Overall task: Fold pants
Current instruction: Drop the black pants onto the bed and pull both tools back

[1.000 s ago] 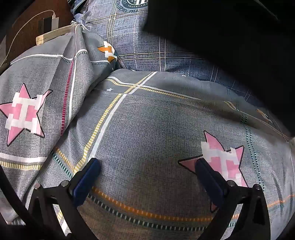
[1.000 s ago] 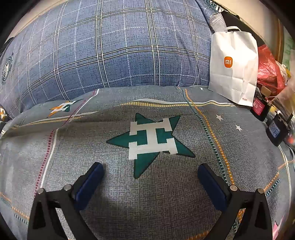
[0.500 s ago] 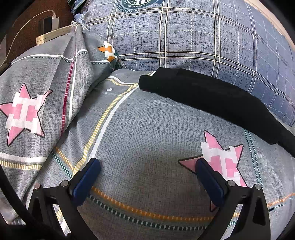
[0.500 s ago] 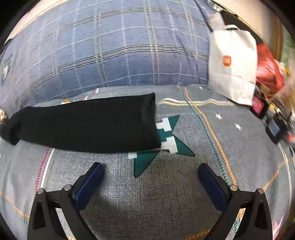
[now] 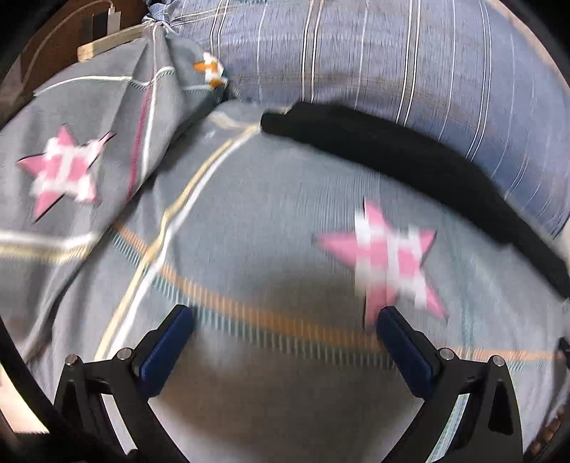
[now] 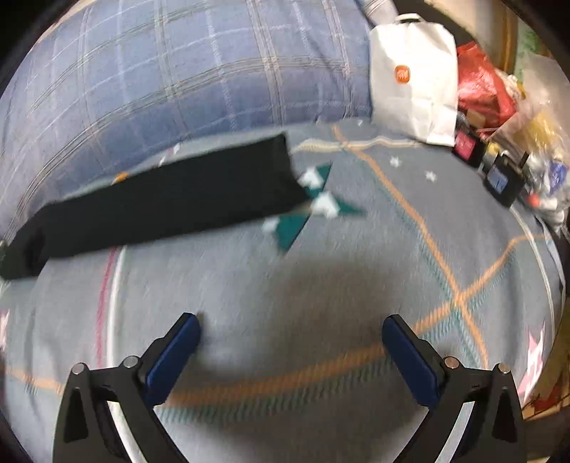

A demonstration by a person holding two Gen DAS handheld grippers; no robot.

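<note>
Black pants [image 5: 409, 160] lie as one long narrow strip across the grey star-print bedspread [image 5: 267, 231], just below the blue plaid pillow. In the right wrist view the same pants [image 6: 160, 206] stretch from the far left to a squared end near the green star. My left gripper [image 5: 285, 317] hovers open over the bedspread, well short of the pants, with nothing between its blue pads. My right gripper [image 6: 290, 324] is likewise open and empty, nearer to me than the pants. Both views are blurred by motion.
A large blue plaid pillow [image 6: 178, 71] backs the pants. A white paper bag [image 6: 416, 82], a red bag [image 6: 481, 85] and small dark boxes [image 6: 498, 178] crowd the right side. A second grey pillow [image 5: 71, 142] rises at the left, with a cable and plug [image 5: 103, 21] beyond.
The pants dropped onto the bedspread within the last second and lie still. Both grippers have since pulled back and up, so the pants sit farther away in both views.
</note>
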